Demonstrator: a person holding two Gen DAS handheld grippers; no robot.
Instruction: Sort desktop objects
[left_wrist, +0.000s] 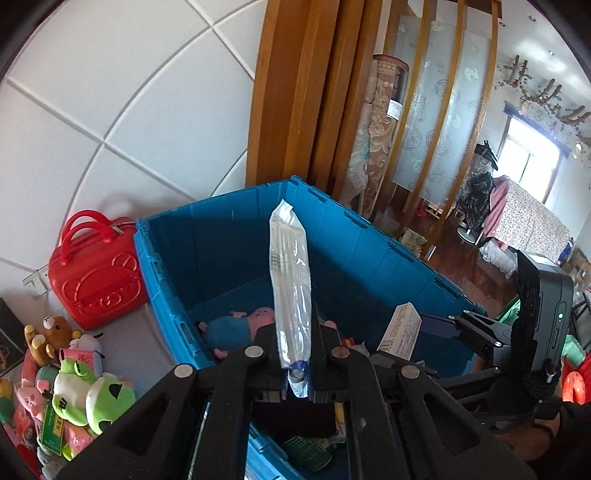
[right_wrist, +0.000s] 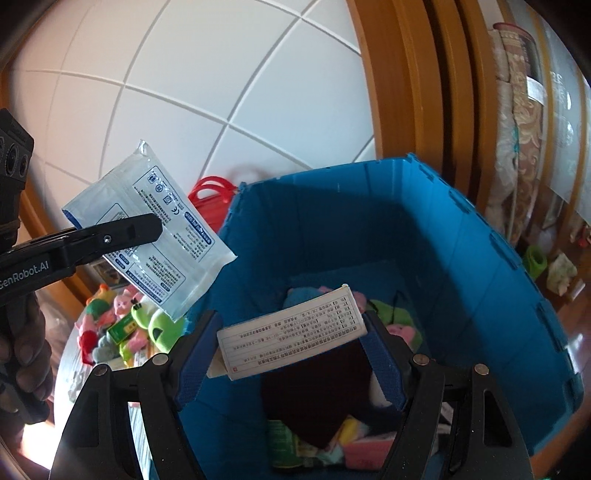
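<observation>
Nearest the left wrist lens, the left gripper has its fingers closed tight on the lower end of a clear plastic packet, which stands up edge-on toward twelve o'clock in front of the blue crate. From the right wrist view the same packet shows its flat printed face at about ten o'clock, pinched by a black finger with a person's hand on the handle at nine o'clock.

The right gripper grips a white printed box across its width; the blue-padded fingers stand wide and press on both ends of the box, which lies slightly tilted over the crate's opening. In the left view this box appears at three o'clock, held above the crate's near rim.

Inside the crate lie a blue and pink plush toy and, further down, assorted packets. Outside it, at nine o'clock in the left view, a red handbag leans against the white tiled wall, and a heap of plush toys sits at seven o'clock. Wooden posts rise behind the crate at twelve o'clock.
</observation>
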